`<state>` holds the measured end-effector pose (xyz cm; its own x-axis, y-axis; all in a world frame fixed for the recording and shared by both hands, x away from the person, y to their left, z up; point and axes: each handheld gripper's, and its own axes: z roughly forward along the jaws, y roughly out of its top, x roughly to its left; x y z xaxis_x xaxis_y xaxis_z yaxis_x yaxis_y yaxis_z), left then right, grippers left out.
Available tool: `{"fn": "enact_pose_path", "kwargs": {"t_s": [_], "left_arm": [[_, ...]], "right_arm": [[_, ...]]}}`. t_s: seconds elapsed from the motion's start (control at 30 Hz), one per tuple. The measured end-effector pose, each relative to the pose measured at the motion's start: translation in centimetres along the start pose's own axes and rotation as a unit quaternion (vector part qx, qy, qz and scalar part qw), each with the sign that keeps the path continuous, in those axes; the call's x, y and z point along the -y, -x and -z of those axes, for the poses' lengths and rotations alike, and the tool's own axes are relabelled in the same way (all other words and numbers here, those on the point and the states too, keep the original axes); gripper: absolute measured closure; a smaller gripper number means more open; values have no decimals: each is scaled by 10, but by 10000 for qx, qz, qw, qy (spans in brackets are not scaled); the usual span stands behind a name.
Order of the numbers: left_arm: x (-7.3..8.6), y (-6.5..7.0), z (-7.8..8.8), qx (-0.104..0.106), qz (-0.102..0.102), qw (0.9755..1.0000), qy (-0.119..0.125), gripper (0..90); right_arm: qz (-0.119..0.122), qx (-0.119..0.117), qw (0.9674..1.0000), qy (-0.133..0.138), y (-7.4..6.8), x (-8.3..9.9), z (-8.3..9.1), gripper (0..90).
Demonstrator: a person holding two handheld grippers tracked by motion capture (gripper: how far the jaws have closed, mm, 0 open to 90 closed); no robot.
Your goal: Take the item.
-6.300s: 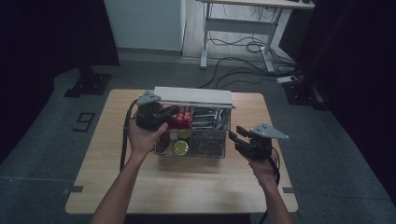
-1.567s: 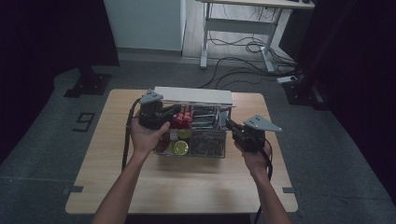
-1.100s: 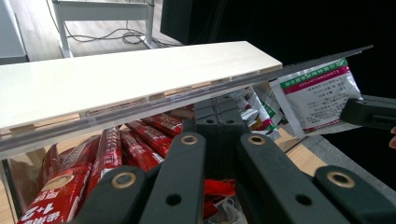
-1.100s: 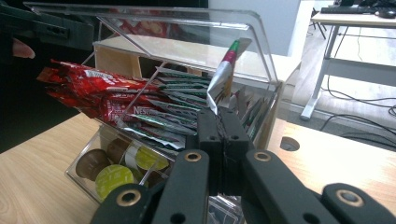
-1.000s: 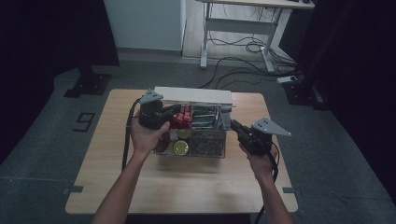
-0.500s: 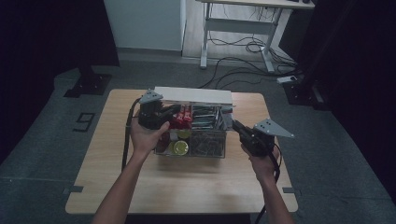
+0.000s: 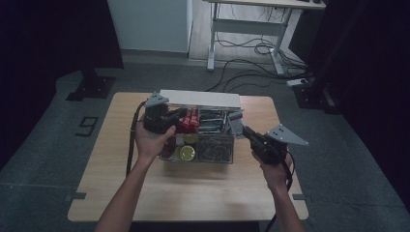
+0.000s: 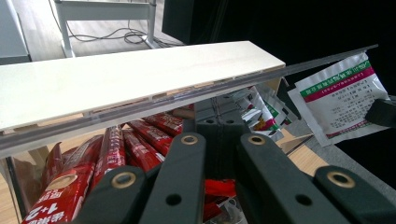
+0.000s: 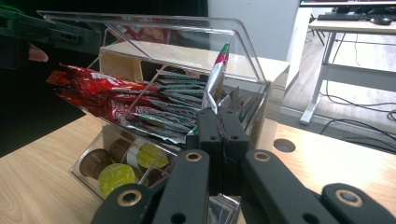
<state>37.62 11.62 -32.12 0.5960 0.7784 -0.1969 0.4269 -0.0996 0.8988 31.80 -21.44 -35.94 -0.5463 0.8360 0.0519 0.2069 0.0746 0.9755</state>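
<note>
A clear plastic organiser box point(image 7: 215, 151) stands mid-table with its clear lid point(image 9: 177, 32) raised. Inside lie red sachets point(image 7: 189, 120) point(image 8: 93, 163), silvery green sachets point(image 9: 173, 112) and, lower down, coffee capsules point(image 7: 186, 152) point(image 9: 114, 175). My left gripper point(image 7: 181, 117) point(image 8: 219, 123) is shut at the box's upper left, just under the lid's edge point(image 8: 140, 112); whether it pinches the lid I cannot tell. My right gripper point(image 7: 245, 130) point(image 9: 218, 114) is at the box's right end, shut on a white sachet with green and red stripes point(image 8: 336, 98) point(image 9: 217, 77) that stands upright.
A pale wooden box with a white top point(image 7: 200, 98) point(image 9: 187, 58) sits right behind the organiser. The wooden table point(image 7: 121, 193) has a round hole point(image 9: 284, 145) near the right gripper. A white desk point(image 7: 251, 24) and floor cables point(image 7: 251, 48) lie beyond.
The right gripper with its sachet has eased slightly back from the box's right end. The left hand and the raised lid have stayed put.
</note>
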Motion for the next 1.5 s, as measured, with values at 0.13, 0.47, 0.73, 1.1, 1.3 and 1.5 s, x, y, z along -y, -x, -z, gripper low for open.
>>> {"fn": "enact_pose_path", "kwargs": {"t_s": [0.13, 0.47, 0.73, 1.1, 1.3, 1.5], "left_arm": [[0, 0, 0, -4, 3, 10000, 0, 900], [0, 1, -1, -5, 2, 10000, -2, 900], [1, 1, -2, -6, 0, 10000, -2, 900], [1, 1, -2, -5, 4, 10000, -5, 900], [1, 1, -2, -1, 6, 10000, -7, 900], [2, 1, -2, 0, 14, 10000, -9, 900]], "right_arm": [[-52, -2, 10000, 16, 1, 3, 2, 893], [-107, 64, 9998, 148, 7, 3, 12, 894], [-144, 125, 9997, 158, 12, 5, 17, 894], [-184, 211, 9995, 111, 19, 11, 21, 894], [-222, 243, 9994, 59, 23, 16, 21, 894], [-288, 238, 9993, 9, 25, 24, 21, 893]]}}
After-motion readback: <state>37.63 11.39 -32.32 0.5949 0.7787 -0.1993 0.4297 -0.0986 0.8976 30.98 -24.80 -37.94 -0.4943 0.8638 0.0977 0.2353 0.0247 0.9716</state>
